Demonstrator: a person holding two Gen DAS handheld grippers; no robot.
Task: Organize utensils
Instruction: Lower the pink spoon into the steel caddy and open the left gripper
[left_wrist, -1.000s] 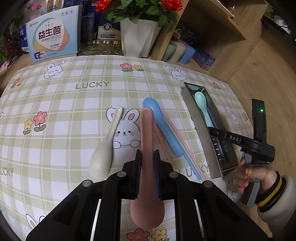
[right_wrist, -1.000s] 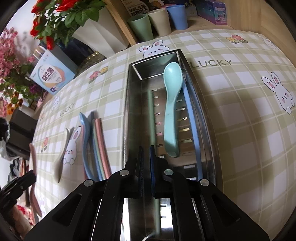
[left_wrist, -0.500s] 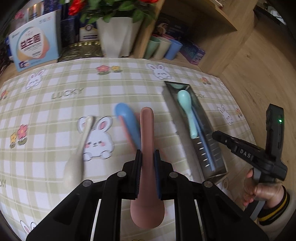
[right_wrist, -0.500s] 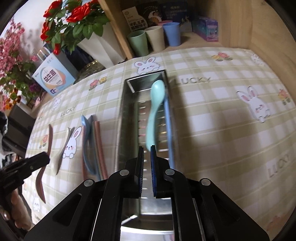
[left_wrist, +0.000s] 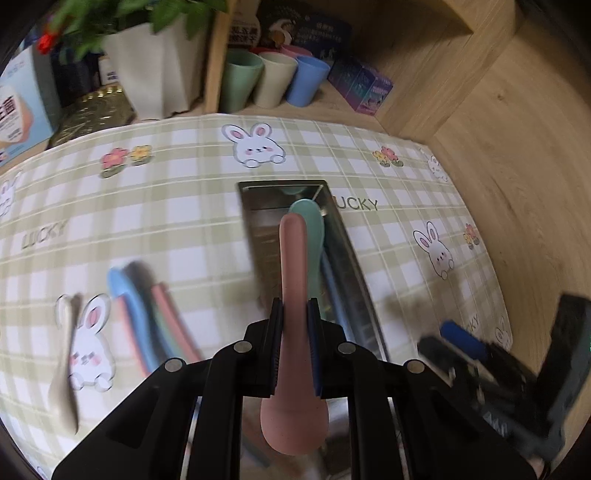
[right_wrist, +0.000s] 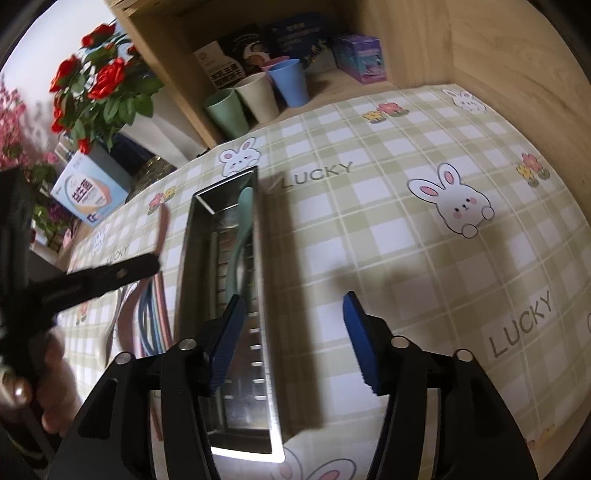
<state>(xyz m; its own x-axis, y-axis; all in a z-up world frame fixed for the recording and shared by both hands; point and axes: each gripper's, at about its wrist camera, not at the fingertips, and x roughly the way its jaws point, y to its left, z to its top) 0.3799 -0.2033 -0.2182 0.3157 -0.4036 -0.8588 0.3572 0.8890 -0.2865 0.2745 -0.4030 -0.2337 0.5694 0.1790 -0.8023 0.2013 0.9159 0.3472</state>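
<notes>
"lucky" repeats on the checked tablecloth (right_wrist: 424, 258); box lettering too blurred to read

I'm working in a home dining corner: green-checked bunny-print tablecloth (right_wrist: 388, 229) fills mid-frame, light wooden shelf unit (right_wrist: 369, 22) along the top with three pastel plastic cups (right_wrist: 255, 98), red artificial roses in a white vase (right_wrist: 99, 85) upper left.

A pink spoon (left_wrist: 293, 280) is seen against a mint spoon (left_wrist: 314, 229) in a silver tray (right_wrist: 236, 369). The cloth (right_wrist: 406, 258) is checked green and white, printed with white rabbits, flowers and grey "LUCKY". Green, cream and blue cups (right_wrist: 255, 98) are shelved. The pads (right_wrist: 360, 339) are blue.
</notes>
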